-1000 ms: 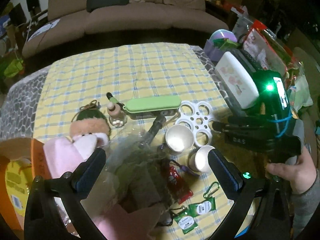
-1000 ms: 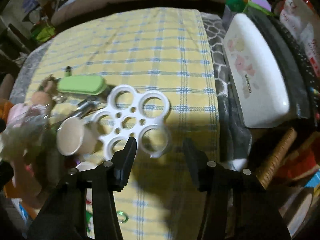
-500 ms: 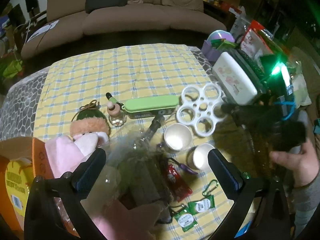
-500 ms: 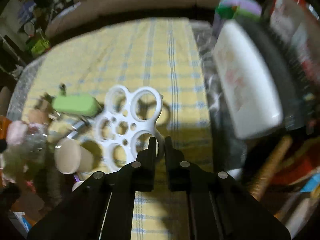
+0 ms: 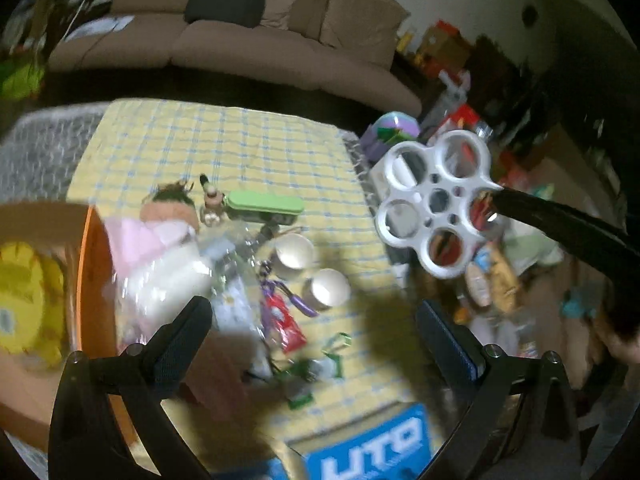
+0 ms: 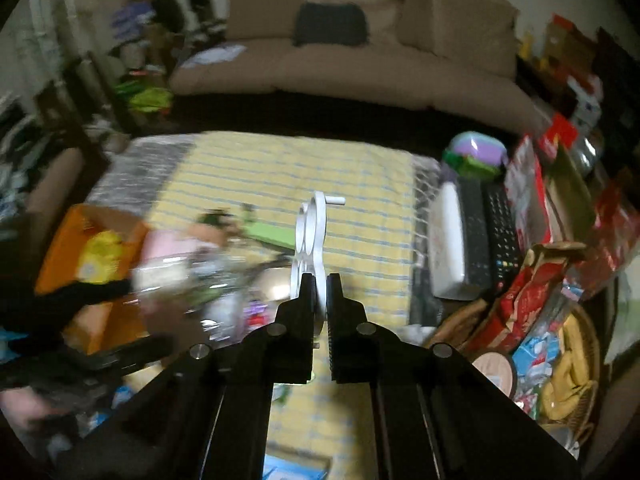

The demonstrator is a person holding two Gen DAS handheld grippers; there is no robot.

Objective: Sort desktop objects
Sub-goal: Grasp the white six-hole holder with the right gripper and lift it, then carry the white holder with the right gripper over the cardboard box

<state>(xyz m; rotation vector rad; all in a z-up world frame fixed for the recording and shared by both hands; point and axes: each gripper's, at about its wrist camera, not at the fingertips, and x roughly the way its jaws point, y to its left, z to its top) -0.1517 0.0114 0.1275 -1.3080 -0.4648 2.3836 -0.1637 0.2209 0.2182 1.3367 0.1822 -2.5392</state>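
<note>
Left wrist view: the white ring holder (image 5: pixel 436 204), a flat plastic piece with round holes, now hangs in the air off the table's right edge, clear of the yellow checked cloth (image 5: pixel 240 152) where it lay flat a second ago. The right gripper (image 5: pixel 494 196) pinches its rim from the right. The left gripper (image 5: pixel 312 320) stands spread and empty over the clutter: two paper cups (image 5: pixel 296 256), a green case (image 5: pixel 262 204), a pink plush doll (image 5: pixel 160 232) and an orange box (image 5: pixel 94 280).

Right wrist view: the right gripper (image 6: pixel 319 292) is pressed together on the ring holder (image 6: pixel 308 236), seen edge-on and upright between the pads, which stood apart around its rim a second ago. The pick looks done; next, I judge, comes carrying it to wherever it belongs, perhaps among the boxes and wicker basket (image 6: pixel 580 380) at the right.
</note>
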